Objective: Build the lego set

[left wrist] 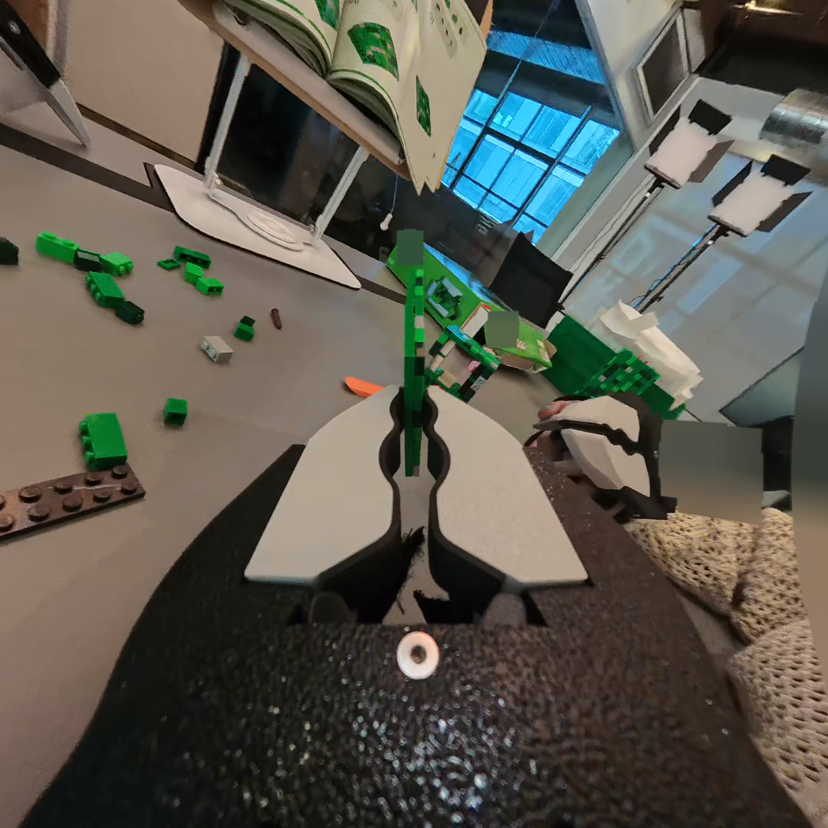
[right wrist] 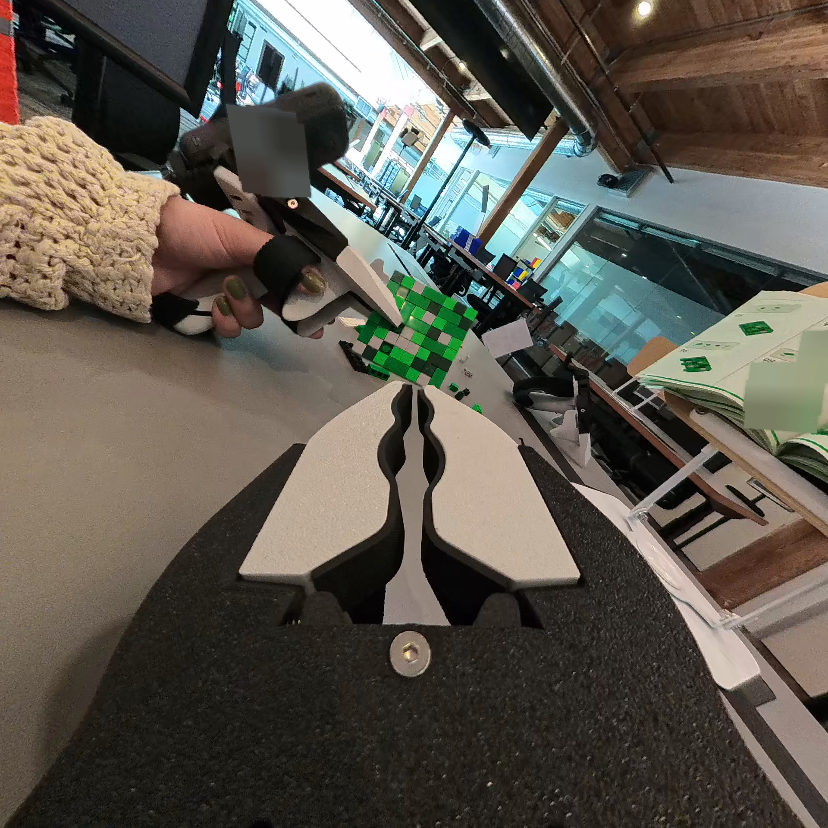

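The left gripper (left wrist: 413, 403) is clamping a flat green panel (left wrist: 413, 358) of small tiles, edge-on between its jaws and lifted above the grey table (left wrist: 269, 381). In the right wrist view the same panel (right wrist: 419, 334) is showing its checkered face – light green, dark green and grey squares – with the left gripper (right wrist: 381, 309) biting its upper left side. The right gripper (right wrist: 414, 394) is pointing at the lower corner of the panel, with its jaws nearly together and nothing between them. Loose green bricks (left wrist: 105, 286) are lying toward the left edge of the table, and a brown plate (left wrist: 67, 497) is lying closer. An open instruction booklet (left wrist: 372, 58) is resting on a stand – at the far edge.
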### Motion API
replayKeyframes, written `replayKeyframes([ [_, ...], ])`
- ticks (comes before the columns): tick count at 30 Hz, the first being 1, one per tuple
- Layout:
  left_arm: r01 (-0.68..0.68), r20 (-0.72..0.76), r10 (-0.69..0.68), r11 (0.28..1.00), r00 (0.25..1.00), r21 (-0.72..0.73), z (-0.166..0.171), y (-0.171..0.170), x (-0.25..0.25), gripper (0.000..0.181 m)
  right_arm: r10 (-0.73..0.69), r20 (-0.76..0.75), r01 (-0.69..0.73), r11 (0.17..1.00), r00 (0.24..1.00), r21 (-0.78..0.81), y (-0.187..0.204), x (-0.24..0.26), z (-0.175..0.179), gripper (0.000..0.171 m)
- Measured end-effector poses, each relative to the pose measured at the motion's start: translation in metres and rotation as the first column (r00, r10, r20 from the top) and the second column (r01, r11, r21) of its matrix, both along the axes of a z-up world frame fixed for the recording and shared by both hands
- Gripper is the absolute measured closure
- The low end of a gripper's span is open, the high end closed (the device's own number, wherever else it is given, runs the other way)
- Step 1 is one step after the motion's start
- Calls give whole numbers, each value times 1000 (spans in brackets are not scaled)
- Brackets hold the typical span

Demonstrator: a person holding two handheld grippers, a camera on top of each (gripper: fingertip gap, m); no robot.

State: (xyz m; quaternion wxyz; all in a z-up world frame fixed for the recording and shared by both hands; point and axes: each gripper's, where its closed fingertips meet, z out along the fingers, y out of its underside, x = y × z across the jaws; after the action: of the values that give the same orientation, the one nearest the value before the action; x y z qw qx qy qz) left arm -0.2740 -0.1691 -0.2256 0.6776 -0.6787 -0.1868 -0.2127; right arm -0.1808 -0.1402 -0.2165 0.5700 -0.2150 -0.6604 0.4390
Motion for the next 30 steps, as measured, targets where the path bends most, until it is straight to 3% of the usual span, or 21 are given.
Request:
replayKeyframes([
  [4, -167, -77, 169, 986, 983, 25, 6, -12, -20, 175, 2, -1, -2, 1000, 1000, 4, -1, 0, 0, 170],
  [8, -413, -300, 400, 910, 866, 21, 13, -35, -43, 175, 3, -1, -3, 1000, 1000, 6, -1, 0, 0, 170],
  [10, -459, -333, 444, 888, 832, 38, 16, -40, -48, 175, 3, -1, -3, 1000, 1000, 7, -1, 0, -1, 170],
  [20, -504, -335, 487, 863, 806, 43, 16, -46, -55, 175, 6, 1, -6, 1000, 1000, 14, -2, 0, -1, 170],
  [30, -424, -148, 433, 901, 889, 89, 18, -49, -56, 175, 9, 4, -9, 1000, 1000, 15, -3, 0, -2, 170],
])
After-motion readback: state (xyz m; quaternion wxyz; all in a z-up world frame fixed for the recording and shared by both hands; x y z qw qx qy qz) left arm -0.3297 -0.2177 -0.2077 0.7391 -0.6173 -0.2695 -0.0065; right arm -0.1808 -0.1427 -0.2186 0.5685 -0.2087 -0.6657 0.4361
